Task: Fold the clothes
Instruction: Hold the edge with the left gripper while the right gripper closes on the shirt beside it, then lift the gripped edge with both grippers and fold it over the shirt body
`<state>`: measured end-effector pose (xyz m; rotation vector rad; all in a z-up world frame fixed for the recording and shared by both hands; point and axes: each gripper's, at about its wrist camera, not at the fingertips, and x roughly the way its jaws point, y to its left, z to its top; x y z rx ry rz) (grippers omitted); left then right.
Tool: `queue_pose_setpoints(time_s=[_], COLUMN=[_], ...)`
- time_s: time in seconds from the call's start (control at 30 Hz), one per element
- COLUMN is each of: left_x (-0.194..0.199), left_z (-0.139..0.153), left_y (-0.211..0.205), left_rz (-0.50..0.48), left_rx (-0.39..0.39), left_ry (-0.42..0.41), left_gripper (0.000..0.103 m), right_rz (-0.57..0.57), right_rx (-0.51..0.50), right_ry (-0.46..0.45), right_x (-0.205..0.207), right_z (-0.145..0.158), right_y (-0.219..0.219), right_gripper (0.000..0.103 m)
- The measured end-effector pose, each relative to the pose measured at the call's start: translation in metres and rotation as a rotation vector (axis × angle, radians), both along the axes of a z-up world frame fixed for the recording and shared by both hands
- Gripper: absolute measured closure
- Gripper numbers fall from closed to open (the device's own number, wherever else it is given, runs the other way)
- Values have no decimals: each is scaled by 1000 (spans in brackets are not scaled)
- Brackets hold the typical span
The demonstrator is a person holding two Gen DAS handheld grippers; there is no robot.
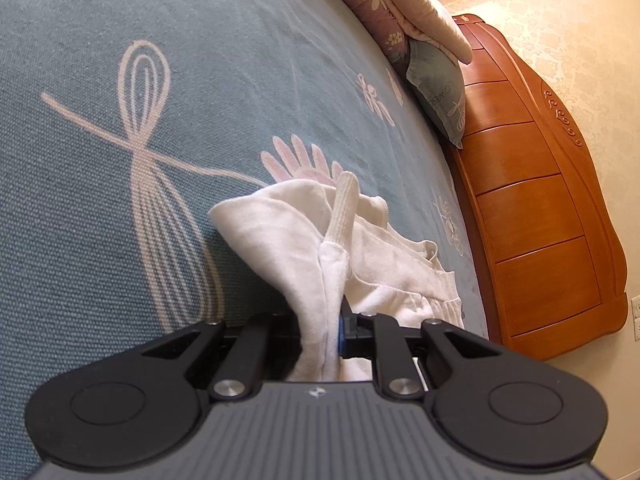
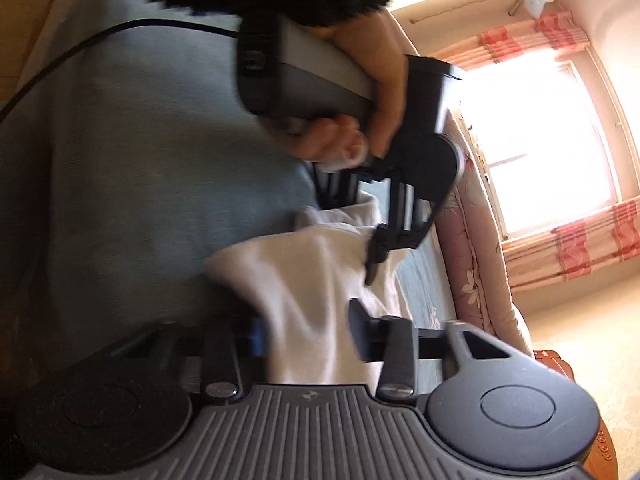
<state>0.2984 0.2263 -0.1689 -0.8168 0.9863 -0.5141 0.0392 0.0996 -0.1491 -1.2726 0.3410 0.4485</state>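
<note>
So on the left there's the blue-green bedspread (image 1: 120, 80) with its pale pink whisk-looking pattern, covering pretty much the whole bed. The white garment (image 1: 304, 248) is bunched up on it, lower middle of the left wrist view, with one ribbed cuff (image 1: 346, 196) sticking straight up. The left gripper (image 1: 324, 328) has its fingers squeezed together on a fold of that garment, cloth running right down between them.

Further right in the same view, a pile of pillows (image 1: 436, 76) leans against the wooden headboard (image 1: 532, 208), with cream wallpaper behind.

Right wrist view is blurry, but the right gripper (image 2: 308, 336) also has the white garment (image 2: 304, 280) sitting between its fingers. They look closed in on the cloth, though the blur makes it hard to swear they're fully tight. Above it you can see a hand (image 2: 360, 92) wrapped round the other gripper's handle, its fingers pinching the far edge of the same garment. So the cloth hangs stretched between the two grippers, just over the bed. Bright window (image 2: 532, 148) with red-checked curtains off to the right.
</note>
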Motion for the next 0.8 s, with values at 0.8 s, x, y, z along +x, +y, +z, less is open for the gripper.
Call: queue_pose_setpoints(time_s=[0.8], left_x=[1], left_z=[66], left_y=[-56], left_rz=[-37], left_rx=[400], left_ry=[-34], left_gripper=[92], right_rz=[-2], right_rx=[319], right_ry=[137], right_x=[-17], right_z=[55], right_y=[-52], right_gripper=[94])
